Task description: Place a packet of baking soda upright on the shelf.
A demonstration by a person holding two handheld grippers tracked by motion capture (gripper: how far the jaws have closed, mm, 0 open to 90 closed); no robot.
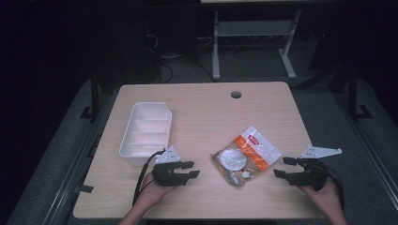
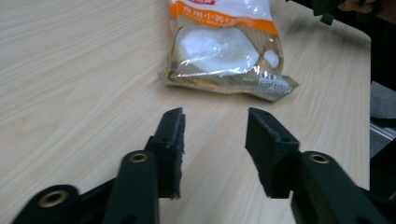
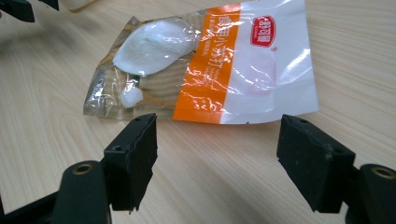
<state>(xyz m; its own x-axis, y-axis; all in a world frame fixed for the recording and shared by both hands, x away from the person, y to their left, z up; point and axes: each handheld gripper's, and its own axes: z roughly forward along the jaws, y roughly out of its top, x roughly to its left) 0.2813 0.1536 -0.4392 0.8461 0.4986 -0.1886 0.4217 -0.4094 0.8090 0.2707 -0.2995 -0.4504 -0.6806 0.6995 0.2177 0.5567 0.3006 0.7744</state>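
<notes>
Below us, the counter (image 1: 202, 112) is a pale wood-grain top with rounded corners and a small round cable hole (image 1: 236, 94) near its far edge. We see a dark room around it: grey floor on both sides, black metal rails at the left and right, and beyond the far edge the white legs of a second frame (image 1: 253, 42) with a tangle of cables on the floor beside it.

On the left half of the counter we find a white divided tray (image 1: 126, 140), long and narrow, with its cross walls setting off several compartments. Right of centre, toward the near edge, lies a plastic snack bag (image 1: 246, 154), flat on the wood, part clear, part white, with an orange band and a red label; something white and rounded shows through its clear end.

We hold the left tool (image 1: 191, 169) just by the near corner of the tray, pointing toward the bag, its jaws spread with nothing but bare wood between them. The right tool (image 1: 284, 167) sits on the far side of the bag from it, near the counter's right edge, also pointing at the bag, its jaws spread wide and clear of the wrapper. Both tools are near the bag and neither touches it.
</notes>
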